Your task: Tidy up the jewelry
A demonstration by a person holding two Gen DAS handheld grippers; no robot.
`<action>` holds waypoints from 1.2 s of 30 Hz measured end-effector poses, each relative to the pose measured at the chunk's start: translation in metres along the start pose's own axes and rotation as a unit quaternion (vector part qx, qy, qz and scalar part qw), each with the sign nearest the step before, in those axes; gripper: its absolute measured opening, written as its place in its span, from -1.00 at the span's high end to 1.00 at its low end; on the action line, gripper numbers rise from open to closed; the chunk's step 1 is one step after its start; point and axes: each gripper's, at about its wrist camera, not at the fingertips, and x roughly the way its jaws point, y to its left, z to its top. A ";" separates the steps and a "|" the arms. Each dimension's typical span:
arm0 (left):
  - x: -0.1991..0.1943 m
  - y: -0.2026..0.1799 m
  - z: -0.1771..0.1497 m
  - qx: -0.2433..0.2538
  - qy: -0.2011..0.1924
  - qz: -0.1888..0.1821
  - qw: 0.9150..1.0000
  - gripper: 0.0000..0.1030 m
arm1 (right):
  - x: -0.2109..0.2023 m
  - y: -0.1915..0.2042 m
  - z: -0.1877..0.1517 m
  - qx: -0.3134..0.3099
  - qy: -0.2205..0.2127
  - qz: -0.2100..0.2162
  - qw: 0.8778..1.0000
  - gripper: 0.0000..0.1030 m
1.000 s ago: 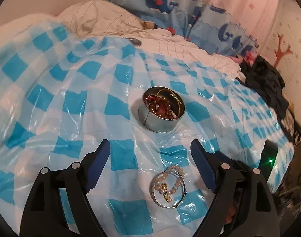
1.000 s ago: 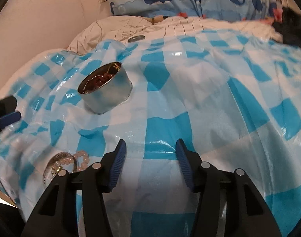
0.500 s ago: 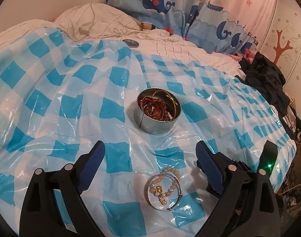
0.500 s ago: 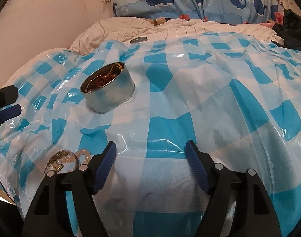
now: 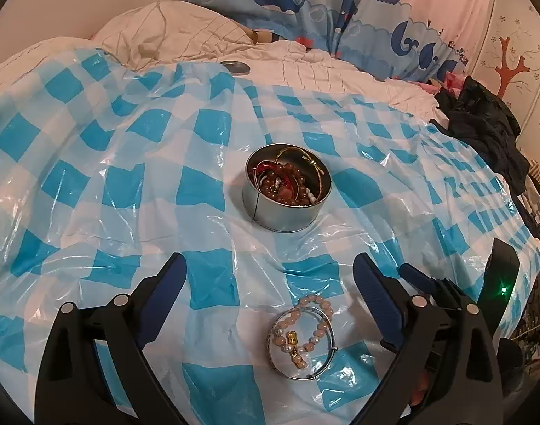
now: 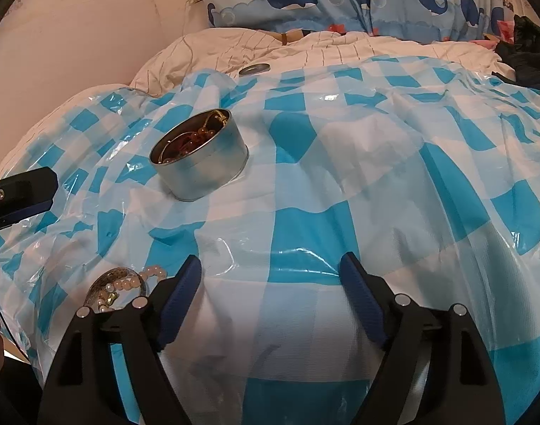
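A round silver tin point(image 5: 287, 194) holding several beaded bracelets and a gold chain sits on the blue-checked plastic sheet point(image 5: 128, 177); it also shows in the right wrist view point(image 6: 199, 163). A pink bead bracelet with a gold charm and a silver bangle point(image 5: 302, 340) lie together near the front edge, also seen in the right wrist view point(image 6: 118, 288). My left gripper point(image 5: 270, 283) is open and empty, raised above the loose bracelets. My right gripper point(image 6: 270, 283) is open and empty over bare sheet, right of the bracelets.
A tin lid point(image 5: 236, 67) lies on the cream quilt point(image 5: 185, 32) behind the sheet. Whale-print fabric point(image 5: 305, 0) is at the back. Dark clothing point(image 5: 482, 131) is piled at the right. The sheet's edge drops off at the right.
Both grippers have drawn back and up, so the tin and bracelets look farther away. The right gripper's jaws have opened wider. Nothing on the sheet has moved.
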 end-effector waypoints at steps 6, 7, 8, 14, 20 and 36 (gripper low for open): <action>0.000 0.001 0.000 0.000 0.000 0.001 1.000 -0.79 | 0.000 0.000 0.000 -0.001 0.000 0.000 1.000 -0.53; 0.000 0.001 0.000 0.000 0.000 0.000 1.000 -0.79 | 0.000 0.000 0.000 0.000 0.000 0.000 1.000 -0.54; -0.001 0.001 0.000 0.000 0.000 -0.001 1.000 -0.79 | 0.000 0.000 0.000 0.000 0.000 0.000 1.000 -0.54; -0.008 0.024 -0.001 -0.009 -0.002 0.000 1.000 -0.79 | 0.000 0.000 0.000 0.000 -0.001 0.000 1.000 -0.55; -0.019 0.066 -0.003 -0.056 -0.008 0.021 0.998 -0.79 | -0.006 0.003 -0.001 -0.004 -0.015 0.002 1.000 -0.55; 0.003 0.015 -0.022 0.058 0.021 -0.024 0.998 -0.79 | -0.016 0.038 -0.008 -0.080 -0.020 -0.002 0.997 -0.54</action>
